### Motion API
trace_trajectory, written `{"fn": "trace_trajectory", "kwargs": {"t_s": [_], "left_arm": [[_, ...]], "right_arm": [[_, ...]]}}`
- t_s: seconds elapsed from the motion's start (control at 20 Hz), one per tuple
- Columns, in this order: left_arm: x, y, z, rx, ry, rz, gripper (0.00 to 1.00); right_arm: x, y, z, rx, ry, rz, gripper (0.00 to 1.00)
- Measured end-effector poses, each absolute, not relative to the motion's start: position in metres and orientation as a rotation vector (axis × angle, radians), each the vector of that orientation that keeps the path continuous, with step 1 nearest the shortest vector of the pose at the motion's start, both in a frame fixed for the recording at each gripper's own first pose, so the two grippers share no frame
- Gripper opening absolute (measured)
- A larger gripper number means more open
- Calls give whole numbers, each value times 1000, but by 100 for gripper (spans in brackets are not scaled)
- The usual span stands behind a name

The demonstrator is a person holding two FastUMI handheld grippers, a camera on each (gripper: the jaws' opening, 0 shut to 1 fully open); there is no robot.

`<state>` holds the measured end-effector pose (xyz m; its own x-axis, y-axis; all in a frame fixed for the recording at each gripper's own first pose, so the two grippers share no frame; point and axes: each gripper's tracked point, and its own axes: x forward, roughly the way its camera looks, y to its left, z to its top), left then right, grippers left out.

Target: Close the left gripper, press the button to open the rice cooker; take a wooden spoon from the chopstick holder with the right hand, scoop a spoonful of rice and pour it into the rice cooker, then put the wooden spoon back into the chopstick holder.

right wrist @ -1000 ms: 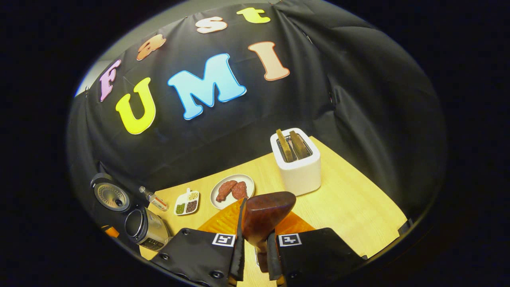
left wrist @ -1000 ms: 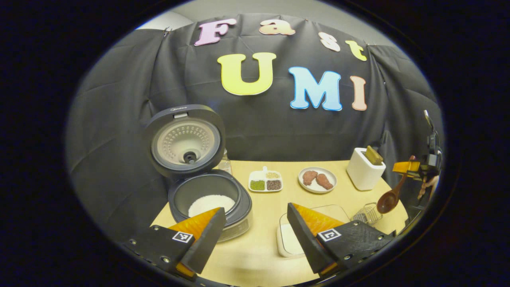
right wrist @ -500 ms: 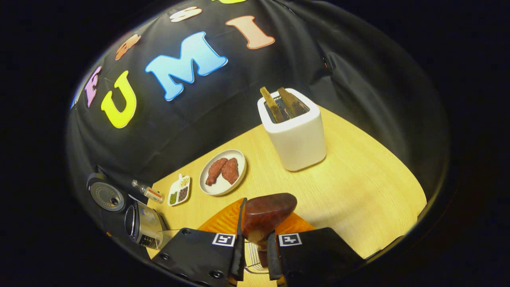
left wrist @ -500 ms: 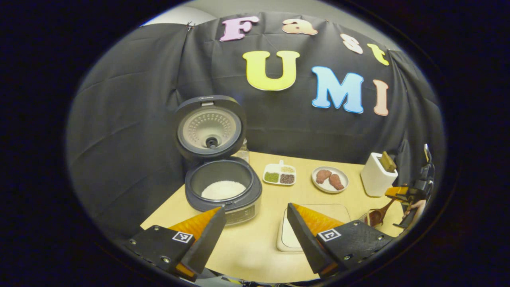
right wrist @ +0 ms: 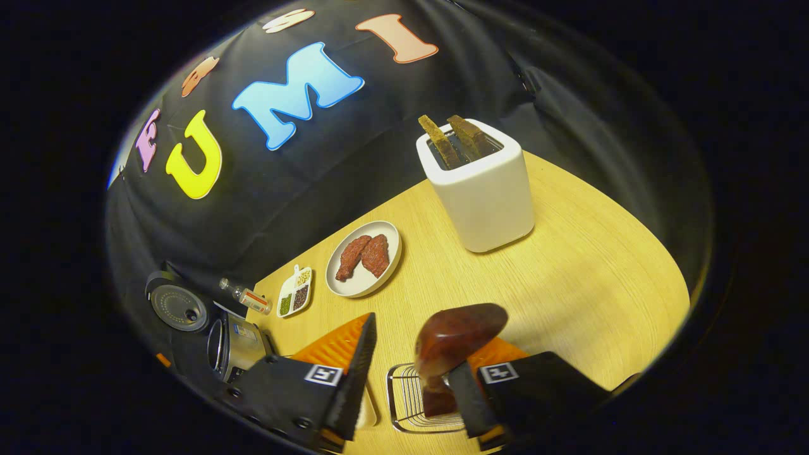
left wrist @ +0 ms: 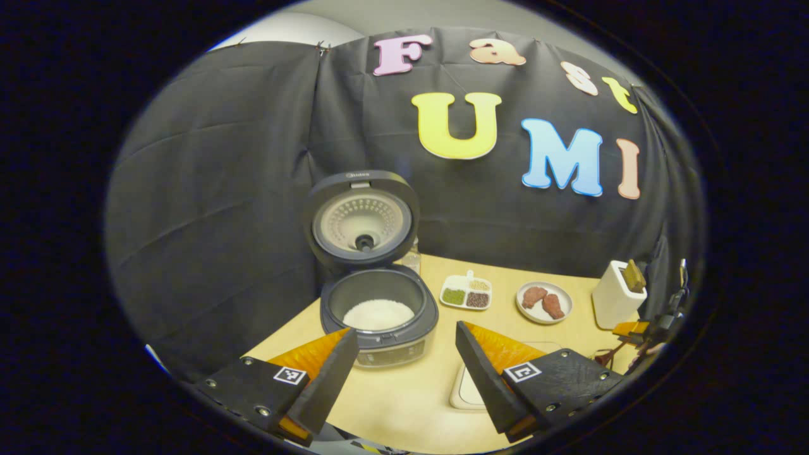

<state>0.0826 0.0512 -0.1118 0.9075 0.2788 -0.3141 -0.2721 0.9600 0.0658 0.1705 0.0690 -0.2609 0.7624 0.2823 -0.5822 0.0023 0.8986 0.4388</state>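
In the right gripper view the wooden spoon stands handle-down in the wire chopstick holder, its bowl up. My right gripper is open around it; the spoon rests close against the right finger, and the left finger is clear of it. The rice cooker sits open on the table with its lid upright and white rice inside. My left gripper is open and holds nothing, drawn back from the cooker's front. The right gripper appears small at the far right edge of the left gripper view.
A white toaster with two slices stands at the back right. A plate of meat pieces, a divided dish of grains and a small bottle line the back. A white rice container lies behind my left gripper's right finger.
My right gripper has opened and let go of the spoon, which now stands in the wire holder. My left gripper has pulled back from the cooker, still open.
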Motion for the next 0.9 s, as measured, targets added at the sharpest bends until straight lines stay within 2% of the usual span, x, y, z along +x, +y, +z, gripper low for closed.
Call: {"fn": "trace_trajectory", "kwargs": {"t_s": [0.05, 0.1, 0.15, 0.2, 0.45, 0.55, 0.65, 0.9], "left_arm": [[88, 61, -100, 28, 304, 295, 98], [93, 71, -88, 33, 280, 303, 98], [99, 80, -76, 34, 257, 307, 99], [106, 90, -66, 33, 238, 309, 97], [146, 135, -13, 0, 152, 302, 99], [164, 154, 11, -6, 118, 297, 96], [186, 169, 31, -26, 91, 277, 99], [248, 203, 46, -146, 115, 233, 99]], "right_arm": [[167, 62, -261, 418, 685, 142, 81], [164, 56, -258, 396, 675, 124, 98], [161, 48, -257, 372, 663, 102, 92], [159, 36, -259, 335, 652, 72, 98], [125, 0, -226, 196, 562, -15, 98], [113, -2, -205, 192, 510, -38, 98], [102, 1, -186, 185, 462, -56, 98], [78, 13, -133, 106, 324, -84, 98]]}}
